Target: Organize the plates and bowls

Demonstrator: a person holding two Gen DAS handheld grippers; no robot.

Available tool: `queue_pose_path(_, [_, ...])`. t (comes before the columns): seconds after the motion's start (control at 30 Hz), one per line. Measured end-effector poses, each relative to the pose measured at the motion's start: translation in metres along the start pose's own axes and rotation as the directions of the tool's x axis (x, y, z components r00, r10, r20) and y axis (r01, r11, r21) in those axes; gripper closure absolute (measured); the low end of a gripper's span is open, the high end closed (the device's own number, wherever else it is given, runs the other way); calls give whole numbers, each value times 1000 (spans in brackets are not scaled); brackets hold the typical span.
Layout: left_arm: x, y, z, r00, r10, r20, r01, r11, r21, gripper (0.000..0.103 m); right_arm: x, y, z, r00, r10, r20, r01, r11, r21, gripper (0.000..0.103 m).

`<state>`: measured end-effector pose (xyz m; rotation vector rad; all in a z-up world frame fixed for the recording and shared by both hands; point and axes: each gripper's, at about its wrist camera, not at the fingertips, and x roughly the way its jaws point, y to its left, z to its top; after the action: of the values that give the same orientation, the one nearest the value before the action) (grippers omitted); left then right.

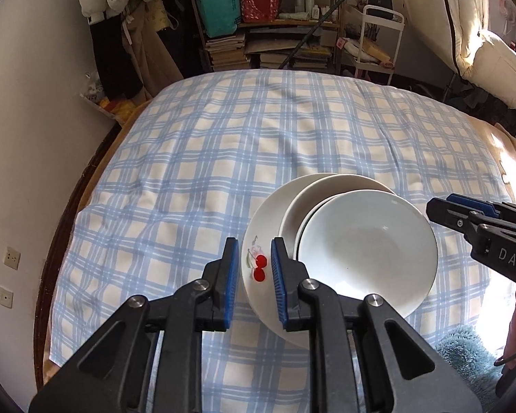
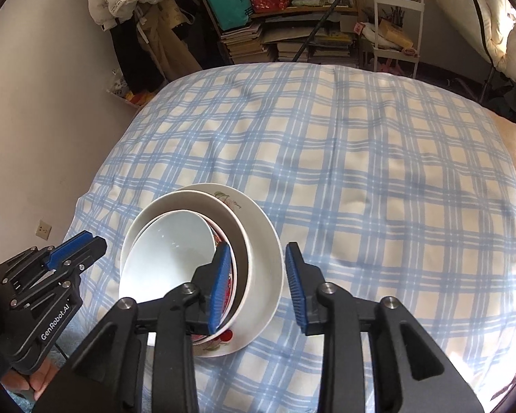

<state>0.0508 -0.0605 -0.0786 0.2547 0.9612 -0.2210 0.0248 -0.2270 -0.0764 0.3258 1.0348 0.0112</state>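
My left hand-held gripper [image 1: 254, 275] and right hand-held gripper [image 2: 258, 282] hover narrowly parted, empty, over stacked bowls [image 2: 168, 254] on a plate [image 1: 258, 241], bed [image 1: 223, 144].

"GenRobot.AI" on left gripper [image 2: 74, 246], "DAS" on right gripper [image 1: 464, 211]

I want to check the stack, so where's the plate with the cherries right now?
The cherry plate lies at the bottom of the stack on the checked bedspread, under the white bowls; in the left wrist view its cherry print shows below the left gripper.
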Motion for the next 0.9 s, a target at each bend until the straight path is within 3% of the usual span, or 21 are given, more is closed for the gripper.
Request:
queue_pose_path(0.13, [-26,9,-6,998,25,60,-24,999,-29,73,-28,1,-3,998,-21,63,23,999,-25,53])
queue_pose_path(0.27, [-58,14,-10,987,48,156,-42,998,-45,68,-67,3,-10,982,-49,180,60,997,-56,42])
queue_pose_path(0.37, [-80,19,-15,972,41,230,-27,998,-64,51,-93,4,-16,964,-62,258,82,994,-69,32])
queue_pose_path(0.43, [-91,20,-20,965,29,260,-13,998,-63,47,-105,6,-21,956,-57,287,84,993,-80,29])
queue_pose_path(0.57, [-111,19,-30,948,24,317,-3,998,-66,21,-122,13,-31,933,-85,350,132,985,-112,16])
queue_pose_path(0.67, [-125,23,-38,929,29,370,6,996,-93,9,-133,16,-39,915,-98,392,154,982,-113,9])
queue_pose_path(0.77, [-137,28,-44,909,59,413,-10,993,-119,5,-145,17,-47,882,-151,447,219,970,-105,5])
queue_pose_path(0.9, [-147,32,-52,894,78,441,-21,991,-133,3,-161,13,-51,854,-147,499,214,974,-78,2])
